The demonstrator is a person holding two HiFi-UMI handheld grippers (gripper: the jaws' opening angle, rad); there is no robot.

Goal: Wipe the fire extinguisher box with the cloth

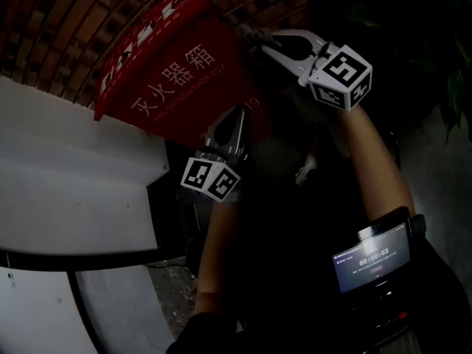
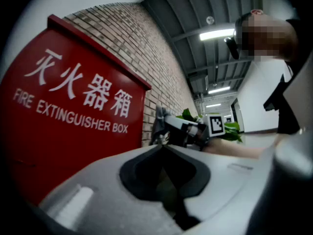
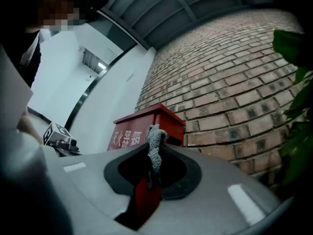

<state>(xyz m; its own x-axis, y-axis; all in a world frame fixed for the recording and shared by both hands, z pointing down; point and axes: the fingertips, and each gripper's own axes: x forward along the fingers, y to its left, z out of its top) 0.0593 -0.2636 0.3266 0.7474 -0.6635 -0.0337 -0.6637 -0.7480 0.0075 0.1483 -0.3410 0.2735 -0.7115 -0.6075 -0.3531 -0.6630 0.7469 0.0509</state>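
The red fire extinguisher box stands against a brick wall and blocks the way ahead. A white wall hems in its left side, and a leafy plant crowds the right. The box front is bare. The right gripper, pinching a cloth, and the left gripper, jaws together, fill the room by the box's right edge.

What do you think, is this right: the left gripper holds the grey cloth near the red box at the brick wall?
Wrong gripper. The right gripper holds the grey cloth near the red box at the brick wall; the right gripper view shows it pinched between the jaws.
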